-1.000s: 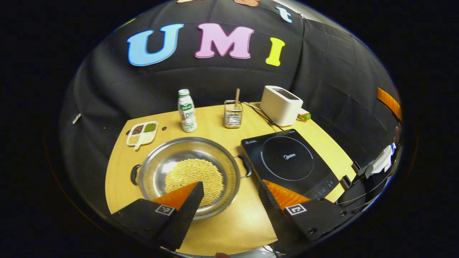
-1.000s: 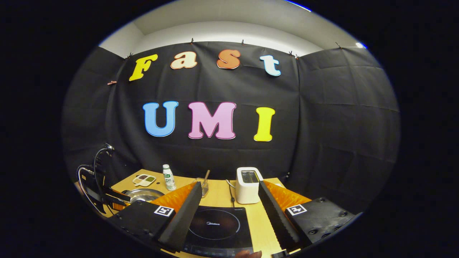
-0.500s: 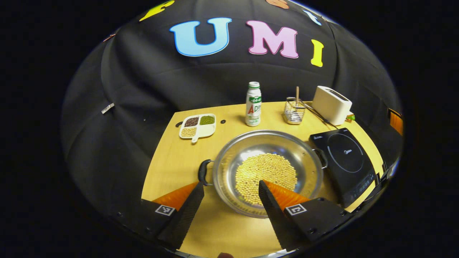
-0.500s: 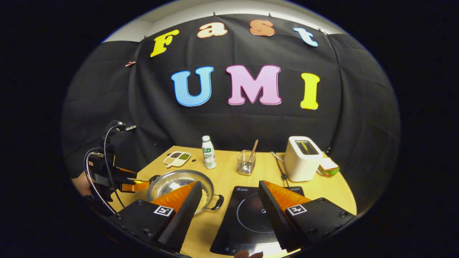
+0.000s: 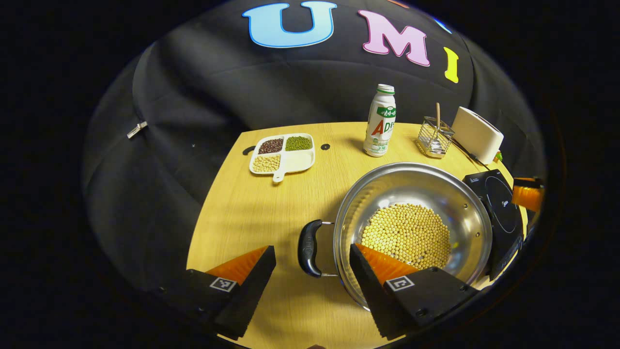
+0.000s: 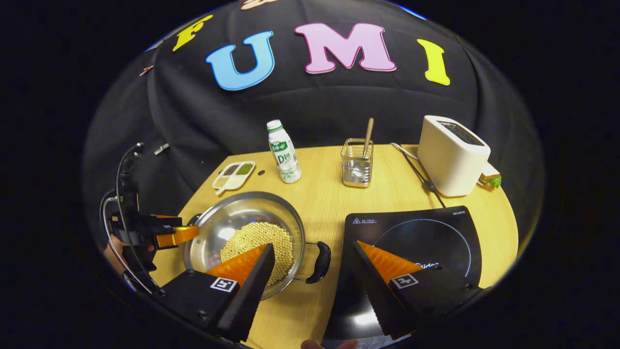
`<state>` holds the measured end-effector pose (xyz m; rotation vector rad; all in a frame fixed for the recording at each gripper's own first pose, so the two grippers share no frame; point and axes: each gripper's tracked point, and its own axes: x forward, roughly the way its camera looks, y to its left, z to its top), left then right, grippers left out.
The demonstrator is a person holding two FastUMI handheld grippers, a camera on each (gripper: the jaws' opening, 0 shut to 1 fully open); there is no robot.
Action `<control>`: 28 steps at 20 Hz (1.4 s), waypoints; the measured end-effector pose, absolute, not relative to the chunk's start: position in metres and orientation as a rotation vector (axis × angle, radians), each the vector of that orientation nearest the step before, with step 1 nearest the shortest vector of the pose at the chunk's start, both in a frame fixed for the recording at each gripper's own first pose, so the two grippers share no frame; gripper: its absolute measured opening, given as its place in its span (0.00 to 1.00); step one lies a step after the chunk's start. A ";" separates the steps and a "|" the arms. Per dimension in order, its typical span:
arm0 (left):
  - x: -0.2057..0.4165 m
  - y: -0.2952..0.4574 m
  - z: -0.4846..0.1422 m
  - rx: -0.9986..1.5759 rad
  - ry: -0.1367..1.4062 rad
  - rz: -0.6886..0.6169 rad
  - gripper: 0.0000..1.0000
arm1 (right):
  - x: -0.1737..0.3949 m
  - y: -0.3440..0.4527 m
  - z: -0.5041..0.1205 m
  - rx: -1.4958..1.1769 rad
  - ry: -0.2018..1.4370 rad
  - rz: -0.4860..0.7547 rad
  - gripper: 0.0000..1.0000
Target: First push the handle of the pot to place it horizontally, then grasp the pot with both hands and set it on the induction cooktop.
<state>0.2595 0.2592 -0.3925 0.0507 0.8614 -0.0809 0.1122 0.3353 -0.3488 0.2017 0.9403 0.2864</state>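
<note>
A steel pot (image 5: 465, 213) (image 6: 213, 228) holding yellow beans sits on the wooden table, left of the black induction cooktop (image 6: 426, 237) (image 5: 501, 208). Its two black handles lie left and right. In the left gripper view my left gripper (image 5: 312, 254) is open, and the pot's left handle (image 5: 309, 247) sits between its fingers without touching them. In the right gripper view my right gripper (image 6: 312, 252) is open around the pot's right handle (image 6: 320, 261), its right finger above the cooktop. The left gripper (image 6: 167, 235) also appears there at the pot's far side.
At the back of the table (image 6: 324, 194) stand a drink bottle (image 6: 285, 152), a wire holder with a stick (image 6: 357, 162), and a white toaster (image 6: 453, 155) with its cord. A divided dish of beans (image 5: 283, 152) lies at the back left. A sandwich (image 6: 490, 178) lies beside the toaster.
Both grippers have dropped toward the table and moved closer to the pot. The left swung left onto the pot's left handle, the right came down over the right handle. The pot has not moved.
</note>
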 end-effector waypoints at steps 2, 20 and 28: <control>0.269 0.258 -0.401 0.055 0.860 -0.094 0.95 | 0.117 0.341 -0.370 0.201 0.970 0.285 0.98; 0.270 0.257 -0.436 -0.001 0.923 -0.144 0.72 | 0.126 0.370 -0.456 0.145 1.112 0.237 0.63; 0.241 0.257 -0.394 -0.022 0.922 -0.097 0.60 | 0.109 0.368 -0.419 0.176 1.140 0.280 0.55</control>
